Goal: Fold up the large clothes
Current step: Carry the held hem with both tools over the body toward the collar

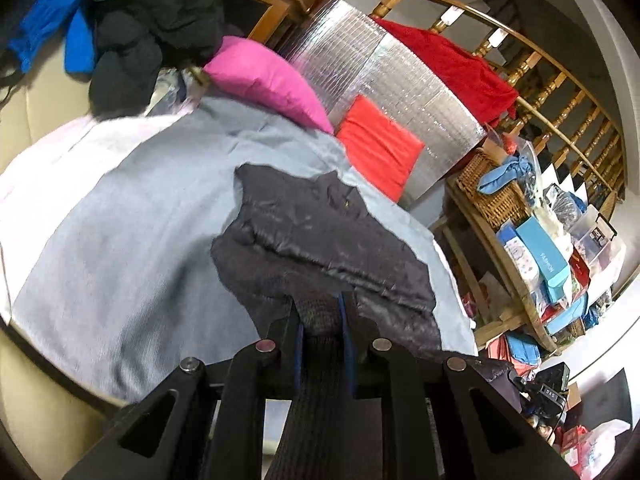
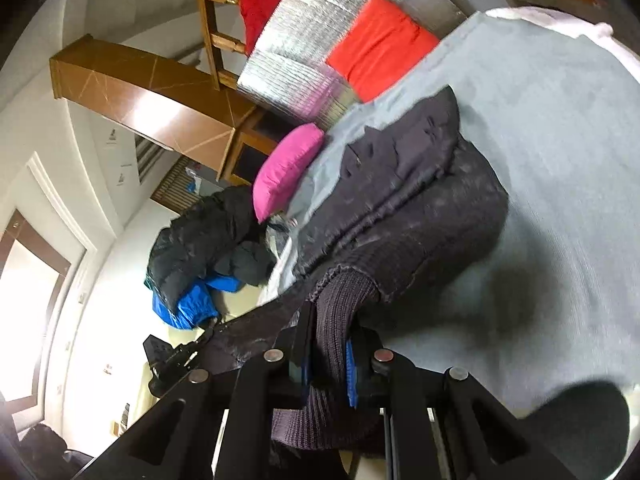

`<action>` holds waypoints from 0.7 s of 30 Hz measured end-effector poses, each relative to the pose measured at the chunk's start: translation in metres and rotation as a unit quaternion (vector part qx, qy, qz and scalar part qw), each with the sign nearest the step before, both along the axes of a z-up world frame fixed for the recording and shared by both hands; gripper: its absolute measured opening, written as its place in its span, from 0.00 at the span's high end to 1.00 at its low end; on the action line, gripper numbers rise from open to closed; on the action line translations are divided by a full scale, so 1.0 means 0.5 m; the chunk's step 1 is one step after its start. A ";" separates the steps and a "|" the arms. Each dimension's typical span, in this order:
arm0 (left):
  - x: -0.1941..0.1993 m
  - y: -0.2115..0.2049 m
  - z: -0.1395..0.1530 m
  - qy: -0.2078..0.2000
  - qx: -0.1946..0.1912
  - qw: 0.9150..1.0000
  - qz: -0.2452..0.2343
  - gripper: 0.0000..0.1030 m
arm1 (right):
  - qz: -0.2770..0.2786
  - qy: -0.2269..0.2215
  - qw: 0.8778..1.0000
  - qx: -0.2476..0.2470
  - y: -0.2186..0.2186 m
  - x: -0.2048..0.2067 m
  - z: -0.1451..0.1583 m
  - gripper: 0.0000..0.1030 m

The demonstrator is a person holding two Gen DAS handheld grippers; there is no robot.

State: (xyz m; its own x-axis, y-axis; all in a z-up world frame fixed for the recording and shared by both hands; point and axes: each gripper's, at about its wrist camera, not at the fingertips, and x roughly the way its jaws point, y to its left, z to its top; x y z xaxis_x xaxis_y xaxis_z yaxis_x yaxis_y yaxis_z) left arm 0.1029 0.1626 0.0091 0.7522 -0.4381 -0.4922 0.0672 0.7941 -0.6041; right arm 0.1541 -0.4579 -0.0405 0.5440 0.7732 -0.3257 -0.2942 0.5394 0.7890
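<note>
Grippers first, at the bottom centre of each wrist view: we hold the left gripper [image 1: 322, 312] and the right gripper [image 2: 332, 344], each with its fingers pressed together on a ribbed knit cuff [image 2: 340, 300] of the dark padded jacket [image 1: 320, 240]. We judge that pinching both cuffs lets the sleeves be raised and carried across the body for a fold. The jacket's body lies mid-frame on the pale blue sheet [image 1: 120, 220], spread flat as a folding surface. Beyond it, toward the top of the frame, a pink cushion [image 1: 264, 76] and a red cushion [image 1: 380, 148] lean on a silver quilted panel [image 1: 400, 76]. At the right edge of the left view, a blue box [image 1: 546, 252] reads "FASHION"; other labels are too small to read.
</note>
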 end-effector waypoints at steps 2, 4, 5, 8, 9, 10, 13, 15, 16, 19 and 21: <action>0.013 -0.001 0.013 -0.008 0.001 1.000 0.001 0.84 | -0.002 -0.006 1.000 0.003 0.002 0.015 0.012 0.86; 0.029 -0.003 0.024 -0.014 0.000 1.000 0.002 0.84 | -0.005 -0.014 1.000 0.008 0.003 0.032 0.027 0.87; 0.038 -0.002 0.030 -0.017 0.000 1.000 0.003 0.84 | -0.007 -0.018 1.000 0.009 0.003 0.041 0.034 0.87; 0.063 -0.002 0.045 -0.025 -0.004 1.000 0.008 0.84 | -0.013 -0.024 1.000 0.016 0.002 0.069 0.051 0.87; 0.072 -0.004 0.050 -0.027 -0.004 1.000 0.011 0.84 | -0.015 -0.027 0.999 0.016 0.003 0.079 0.059 0.87; 0.080 -0.005 0.054 -0.030 -0.003 0.999 0.013 0.84 | -0.017 -0.031 0.999 0.016 0.003 0.089 0.068 0.87; 0.104 -0.008 0.063 -0.035 -0.003 0.999 0.018 0.84 | -0.022 -0.039 0.999 0.017 0.008 0.112 0.087 0.87; 0.121 -0.008 0.067 -0.037 -0.003 0.999 0.020 0.84 | -0.024 -0.043 0.999 0.019 0.011 0.130 0.097 0.87; 0.131 -0.008 0.070 -0.038 -0.002 0.999 0.021 0.84 | -0.026 -0.044 0.999 0.019 0.012 0.139 0.101 0.87; 0.159 -0.009 0.080 -0.041 0.000 0.999 0.023 0.84 | -0.031 -0.048 0.998 0.023 0.015 0.166 0.112 0.87; 0.178 -0.011 0.088 -0.045 0.001 0.999 0.025 0.84 | -0.035 -0.052 0.998 0.025 0.017 0.186 0.124 0.87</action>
State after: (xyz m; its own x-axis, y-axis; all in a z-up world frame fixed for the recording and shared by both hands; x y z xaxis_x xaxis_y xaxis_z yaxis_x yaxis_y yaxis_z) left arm 0.1919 0.1573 0.0532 0.8144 -0.3982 -0.4221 0.0817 0.7988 -0.5960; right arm 0.2471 -0.4494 0.0213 0.6256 0.7465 -0.2266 -0.3399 0.5223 0.7821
